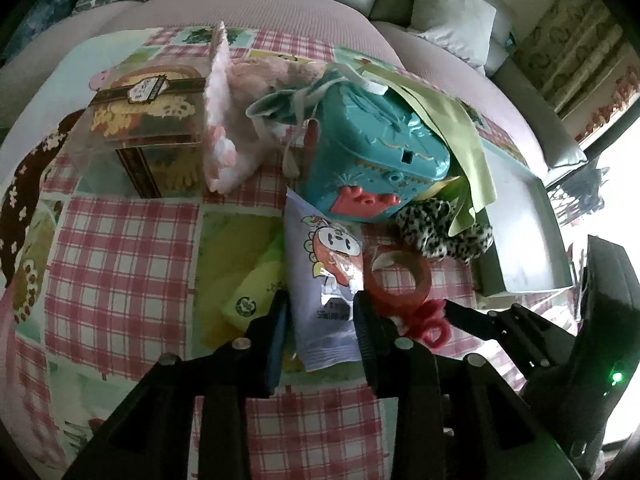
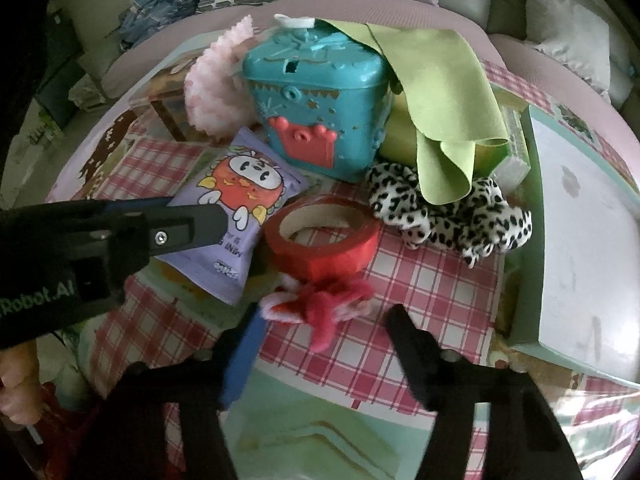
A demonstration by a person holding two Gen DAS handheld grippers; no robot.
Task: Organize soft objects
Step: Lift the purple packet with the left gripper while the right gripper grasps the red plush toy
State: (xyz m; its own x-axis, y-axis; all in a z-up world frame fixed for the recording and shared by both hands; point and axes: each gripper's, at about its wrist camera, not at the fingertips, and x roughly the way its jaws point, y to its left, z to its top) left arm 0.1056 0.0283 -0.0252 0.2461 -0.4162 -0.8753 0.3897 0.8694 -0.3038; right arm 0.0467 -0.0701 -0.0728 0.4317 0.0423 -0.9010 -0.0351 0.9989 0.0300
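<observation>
A purple snack pouch [image 1: 326,280] [image 2: 236,216] lies on the checked cloth, and my left gripper [image 1: 320,312] has its two fingers either side of the pouch's near end, touching it. A red fuzzy hair tie [image 2: 320,304] [image 1: 430,320] lies in front of a red tape roll [image 2: 324,236] [image 1: 400,276]. My right gripper [image 2: 324,320] is open with the hair tie between its fingers. A leopard-print scrunchie [image 2: 452,212] [image 1: 440,232], a green cloth [image 2: 444,100] [image 1: 452,128] and a pink plush [image 2: 212,84] [image 1: 228,120] surround a teal plastic case [image 2: 320,96] [image 1: 372,152].
A pale green tray [image 2: 580,240] [image 1: 528,232] sits at the right. A brown printed box [image 1: 148,120] stands at the back left. A yellow-green packet [image 1: 256,288] lies under the pouch. Sofa cushions [image 1: 452,12] lie behind the round surface.
</observation>
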